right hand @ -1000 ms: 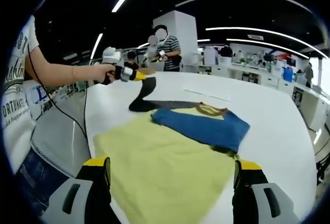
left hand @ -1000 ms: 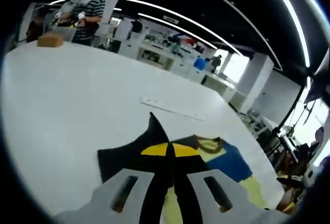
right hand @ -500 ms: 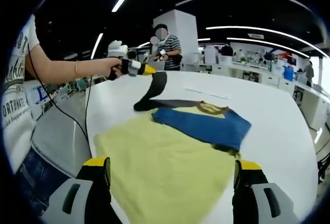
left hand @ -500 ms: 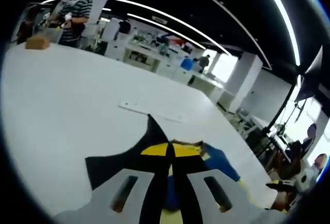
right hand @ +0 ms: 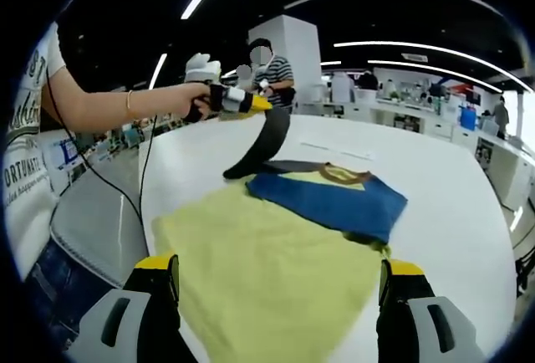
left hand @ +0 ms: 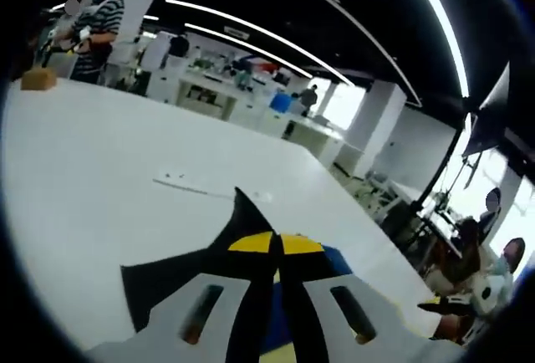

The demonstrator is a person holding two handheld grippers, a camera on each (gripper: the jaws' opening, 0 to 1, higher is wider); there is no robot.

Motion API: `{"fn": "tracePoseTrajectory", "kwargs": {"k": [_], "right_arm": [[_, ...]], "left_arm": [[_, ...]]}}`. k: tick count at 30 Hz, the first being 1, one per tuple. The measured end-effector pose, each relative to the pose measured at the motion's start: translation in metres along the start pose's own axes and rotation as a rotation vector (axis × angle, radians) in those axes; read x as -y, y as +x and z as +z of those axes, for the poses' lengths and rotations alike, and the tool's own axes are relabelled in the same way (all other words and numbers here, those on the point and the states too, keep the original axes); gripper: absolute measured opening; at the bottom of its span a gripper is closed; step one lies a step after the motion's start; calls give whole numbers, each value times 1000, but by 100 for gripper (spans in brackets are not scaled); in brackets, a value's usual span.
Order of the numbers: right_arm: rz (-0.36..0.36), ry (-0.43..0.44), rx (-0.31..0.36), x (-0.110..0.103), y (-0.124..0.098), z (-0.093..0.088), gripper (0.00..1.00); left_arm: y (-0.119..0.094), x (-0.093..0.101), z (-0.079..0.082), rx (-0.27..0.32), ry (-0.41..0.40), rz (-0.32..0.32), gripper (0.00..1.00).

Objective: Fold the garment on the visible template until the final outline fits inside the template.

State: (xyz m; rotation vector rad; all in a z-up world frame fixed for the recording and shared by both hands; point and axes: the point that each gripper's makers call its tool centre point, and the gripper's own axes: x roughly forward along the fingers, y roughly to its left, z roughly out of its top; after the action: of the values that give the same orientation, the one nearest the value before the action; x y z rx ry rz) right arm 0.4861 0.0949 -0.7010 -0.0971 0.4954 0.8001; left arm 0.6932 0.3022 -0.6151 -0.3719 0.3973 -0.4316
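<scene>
The garment (right hand: 284, 254) lay limp across the tabletop (right hand: 451, 187) near its front edge; soft and light, it looked best taken by hems or corners. The left hand-held gripper (right hand: 255, 104) pinched its black sleeve (right hand: 263, 141) aloft. The right hand-held gripper (right hand: 276, 283) stood wide, empty. No containers were present.

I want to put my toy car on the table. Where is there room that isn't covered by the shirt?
The white table is bare right of the shirt, out to its far edge, and beyond the collar toward the thin strip. It is crowded on the left, where the left hand-held gripper lifts the black sleeve.
</scene>
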Motion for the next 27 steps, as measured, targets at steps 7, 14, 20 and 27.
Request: {"fn": "tracePoseTrajectory", "kwargs": {"k": [7,14,20,27], "right_arm": [[-6,7,-5,1,-1,-3,98],[-19,13,-15,4,-2,-7,97],[-29,23,-19,6,-3,-9,97],[-43,28,-20,12,-4,-11,97]], "left_arm": [[10,16,-1,3,-10,-31,0],[24,37,-8,-14,6,-79,0],[39,62,-25,-54,52,-136,0],[51,87,-40,-79,78,-196,0]]}}
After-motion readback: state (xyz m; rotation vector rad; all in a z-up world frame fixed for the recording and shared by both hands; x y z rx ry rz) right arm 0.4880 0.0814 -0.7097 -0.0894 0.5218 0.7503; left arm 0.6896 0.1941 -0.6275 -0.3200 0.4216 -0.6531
